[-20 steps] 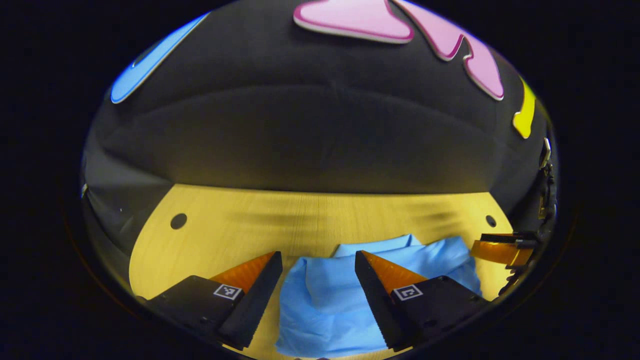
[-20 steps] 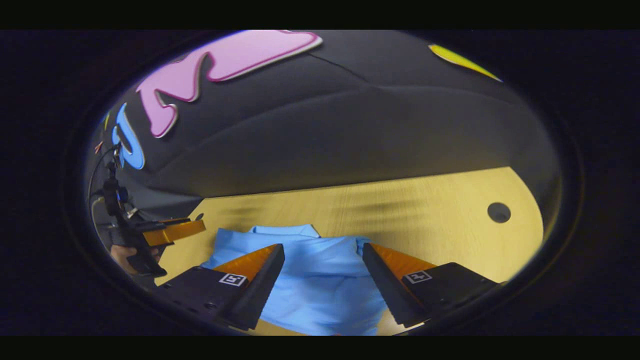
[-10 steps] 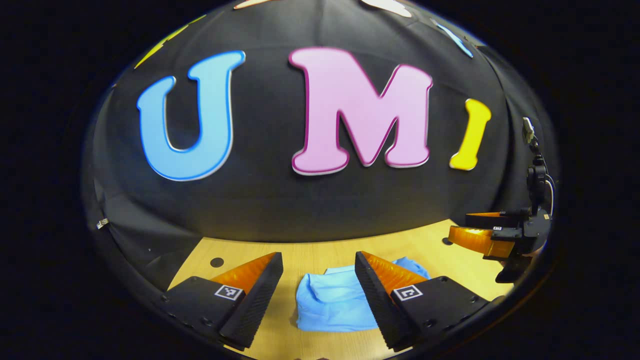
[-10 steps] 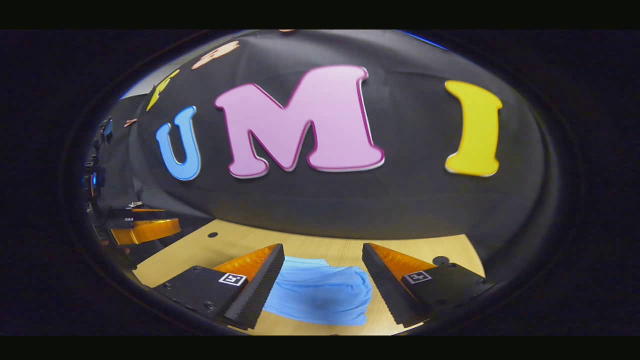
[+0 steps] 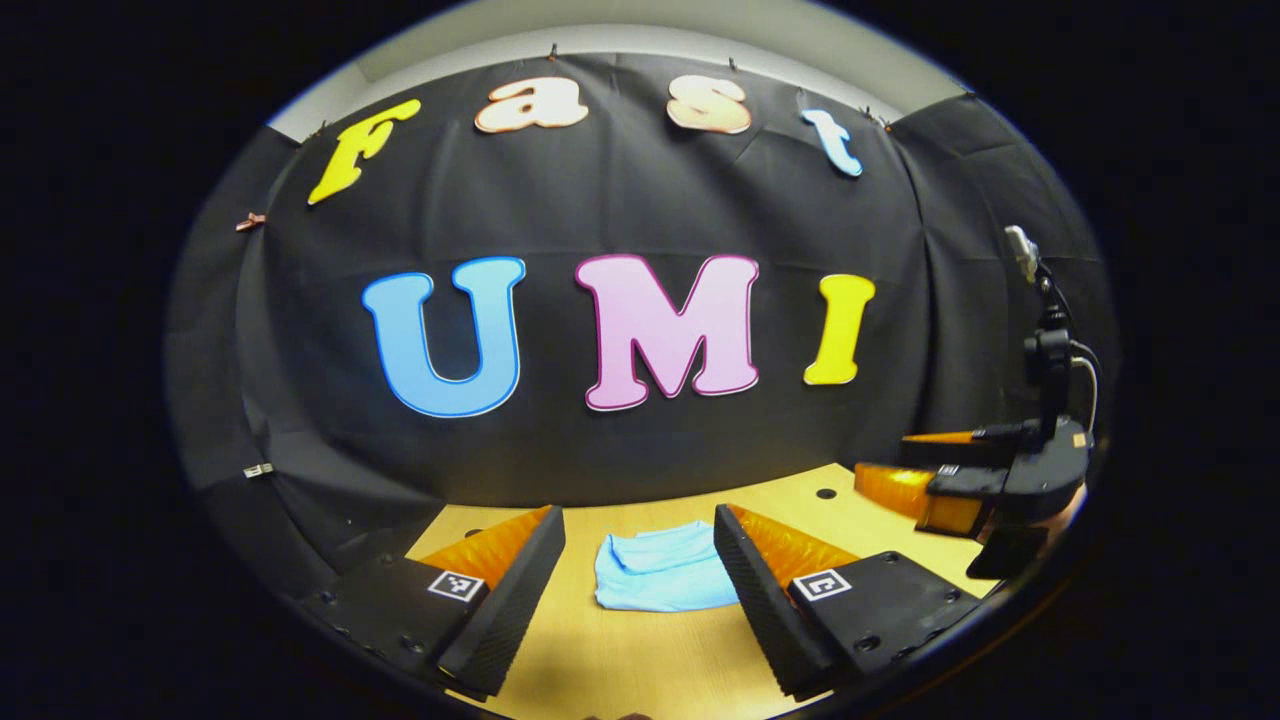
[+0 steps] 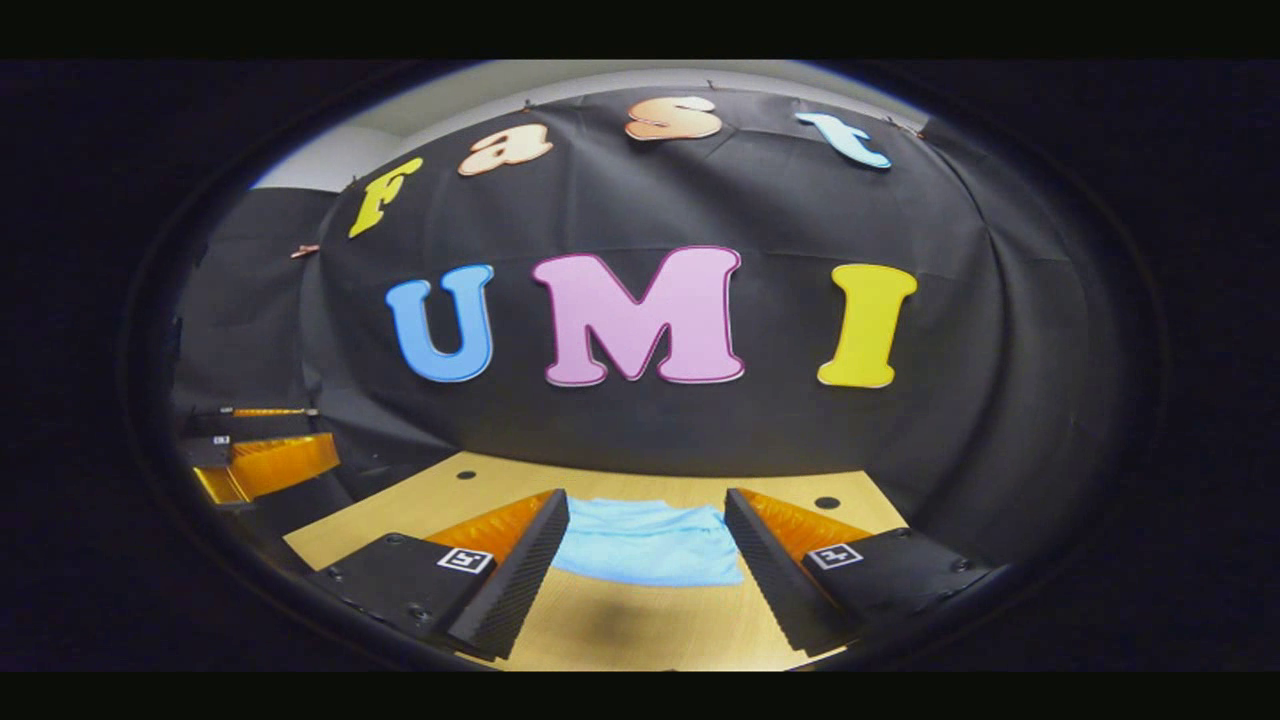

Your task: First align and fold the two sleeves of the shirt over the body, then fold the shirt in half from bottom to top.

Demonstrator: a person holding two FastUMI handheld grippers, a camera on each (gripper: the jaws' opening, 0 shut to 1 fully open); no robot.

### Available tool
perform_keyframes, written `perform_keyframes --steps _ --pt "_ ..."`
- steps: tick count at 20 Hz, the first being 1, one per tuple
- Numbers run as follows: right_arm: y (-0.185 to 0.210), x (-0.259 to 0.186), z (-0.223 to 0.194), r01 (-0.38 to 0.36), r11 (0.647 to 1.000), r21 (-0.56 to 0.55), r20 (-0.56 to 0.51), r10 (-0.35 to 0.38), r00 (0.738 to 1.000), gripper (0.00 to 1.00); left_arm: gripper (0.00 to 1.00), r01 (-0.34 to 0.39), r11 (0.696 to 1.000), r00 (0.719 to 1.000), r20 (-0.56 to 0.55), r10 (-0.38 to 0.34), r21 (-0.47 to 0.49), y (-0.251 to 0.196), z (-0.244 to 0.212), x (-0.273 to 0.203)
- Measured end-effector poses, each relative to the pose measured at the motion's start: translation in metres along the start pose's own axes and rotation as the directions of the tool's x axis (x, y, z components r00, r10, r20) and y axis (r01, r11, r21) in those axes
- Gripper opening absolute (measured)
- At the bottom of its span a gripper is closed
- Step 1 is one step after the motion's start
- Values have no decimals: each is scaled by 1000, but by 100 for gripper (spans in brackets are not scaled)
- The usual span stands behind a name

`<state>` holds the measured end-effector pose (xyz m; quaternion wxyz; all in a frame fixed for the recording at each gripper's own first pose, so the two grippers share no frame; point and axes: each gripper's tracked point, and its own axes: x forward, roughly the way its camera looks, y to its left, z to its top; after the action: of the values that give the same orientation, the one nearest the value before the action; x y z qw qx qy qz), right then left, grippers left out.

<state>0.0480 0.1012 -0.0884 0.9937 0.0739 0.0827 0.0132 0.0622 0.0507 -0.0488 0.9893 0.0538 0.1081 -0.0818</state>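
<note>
A soft, light shirt (image 5: 660, 578) is seen folded mid-desk (image 5: 640, 660); left claw (image 5: 640, 570) and right claw (image 6: 648, 545) are held released, best gripped at a hem corner.

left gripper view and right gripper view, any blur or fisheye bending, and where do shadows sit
Left gripper view: sharp, no motion blur; the fisheye bows the table edge, and a soft shadow lies on the wood in front of the folded blue shirt. Right gripper view: also sharp, the shirt crisp, with a dim shadow patch on the table nearer the camera.
</note>
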Motion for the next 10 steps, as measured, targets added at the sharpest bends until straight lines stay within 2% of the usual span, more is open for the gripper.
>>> perform_keyframes --steps 3,7,10 --pt "25 -51 -5 -7 998 61 4 6 1000 98 96 -3 1000 1000 -9 3 12 -13 -19 -52" --pt "37 -98 5 6 1000 20 58 -7 998 98 96 17 998 999 -36 -19 -55 -30 -40 -112" --pt "36 -119 23 25 1000 -12 105 -23 994 98 96 9 1000 1000 7 -9 -16 -24 -25 -129"
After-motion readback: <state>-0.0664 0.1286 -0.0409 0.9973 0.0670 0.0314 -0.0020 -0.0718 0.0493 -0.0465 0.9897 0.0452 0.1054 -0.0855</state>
